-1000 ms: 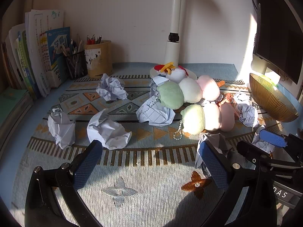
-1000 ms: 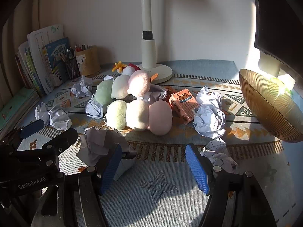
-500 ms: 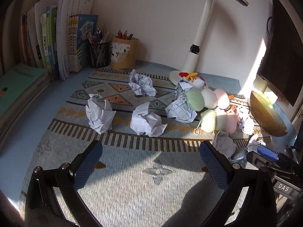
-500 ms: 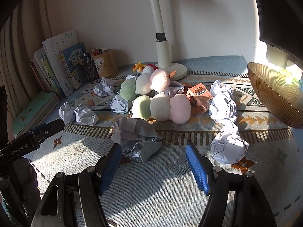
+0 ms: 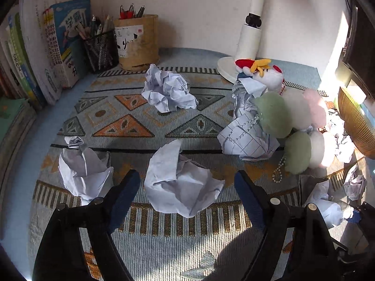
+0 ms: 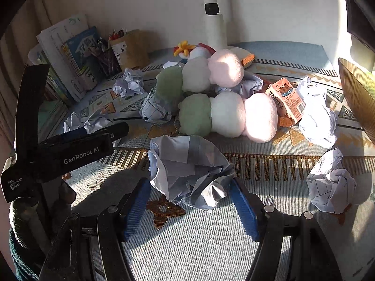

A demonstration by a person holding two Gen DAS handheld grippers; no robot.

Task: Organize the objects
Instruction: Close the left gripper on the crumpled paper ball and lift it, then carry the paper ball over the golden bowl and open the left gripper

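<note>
On the mat, each wide-open tool straddles one paper ball, gripping nothing.

Left gripper body reads "GenRobot.AI" in white, plus a small "Data Acquisition System" label lower down. Blue book cover shows large Chinese characters "学霸". Print on the orange carton is too small to read.
</note>
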